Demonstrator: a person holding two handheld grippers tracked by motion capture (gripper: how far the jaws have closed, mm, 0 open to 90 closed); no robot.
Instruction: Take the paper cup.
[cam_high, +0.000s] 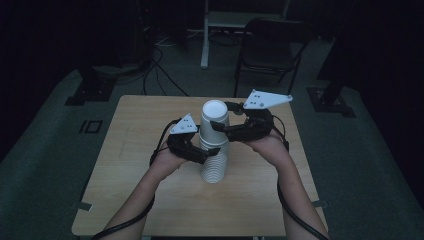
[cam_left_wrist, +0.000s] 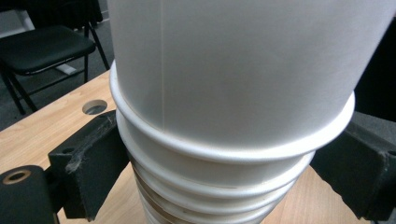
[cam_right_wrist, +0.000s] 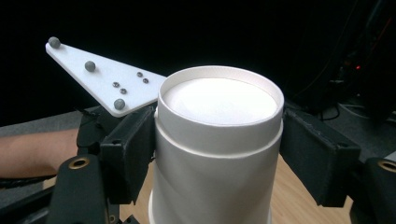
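Work: pulling the top cup (cam_high: 215, 122) off the stack (cam_high: 214, 165).
Stack: upside-down white cups, standing mid-table (cam_high: 150, 125).
Left gripper (cam_high: 202, 154): clamped on the stack just under the top cup's rim.
Right gripper (cam_high: 223, 118): clenched on the top cup near its upturned base.
Done: both grips look set.
Left: top cup is not yet lifted free of the stack.

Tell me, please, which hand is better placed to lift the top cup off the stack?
The right. Its gripper is shut on the top cup near its upturned base, while the left gripper clamps the stack lower down, steadying it.
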